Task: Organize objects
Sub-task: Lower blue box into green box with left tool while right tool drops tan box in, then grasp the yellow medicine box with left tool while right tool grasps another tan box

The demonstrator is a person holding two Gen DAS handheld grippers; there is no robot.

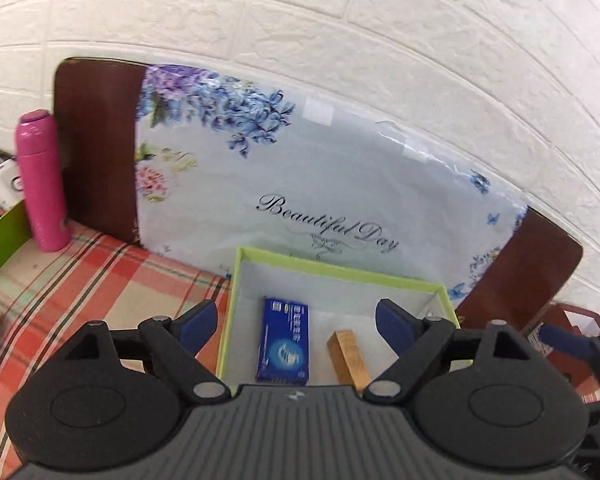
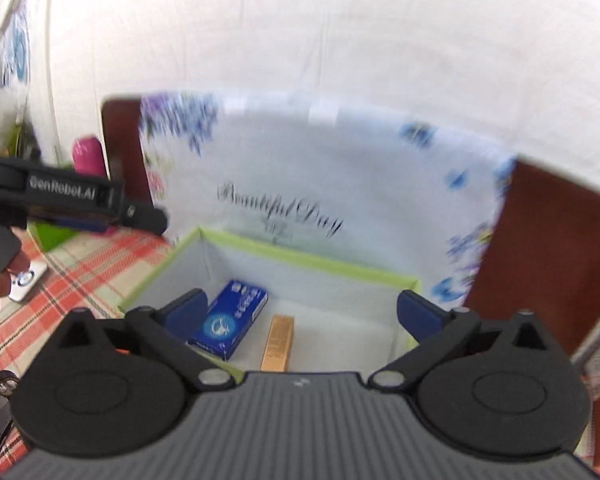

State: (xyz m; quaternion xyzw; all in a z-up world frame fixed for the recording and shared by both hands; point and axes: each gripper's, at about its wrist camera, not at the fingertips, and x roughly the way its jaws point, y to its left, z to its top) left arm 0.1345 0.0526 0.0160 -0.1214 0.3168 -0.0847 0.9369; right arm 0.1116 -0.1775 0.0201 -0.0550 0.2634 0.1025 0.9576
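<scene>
Plaid cloth point(image 1: 112, 276) covers the table under both rigs. Left gripper point(image 1: 296, 320) and right gripper point(image 2: 300, 312) hover level over the green-rimmed box point(image 1: 340, 270), jaws wide apart, holding nothing. Inside lie a blue carton point(image 1: 283, 340) and gold stick box point(image 1: 350, 356), apart; probably light, stiff card, best pinched across the long sides. Behind stands a floral panel point(image 1: 320, 184).

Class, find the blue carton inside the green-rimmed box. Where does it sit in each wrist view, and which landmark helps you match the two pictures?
Left wrist: blue carton lies low and central, left of the gold box.
Right wrist: blue carton lies lower left of centre, tilted, again left of the gold box.
Shared landmark: the "Beautiful Day" cushion behind the green-rimmed box.
</scene>
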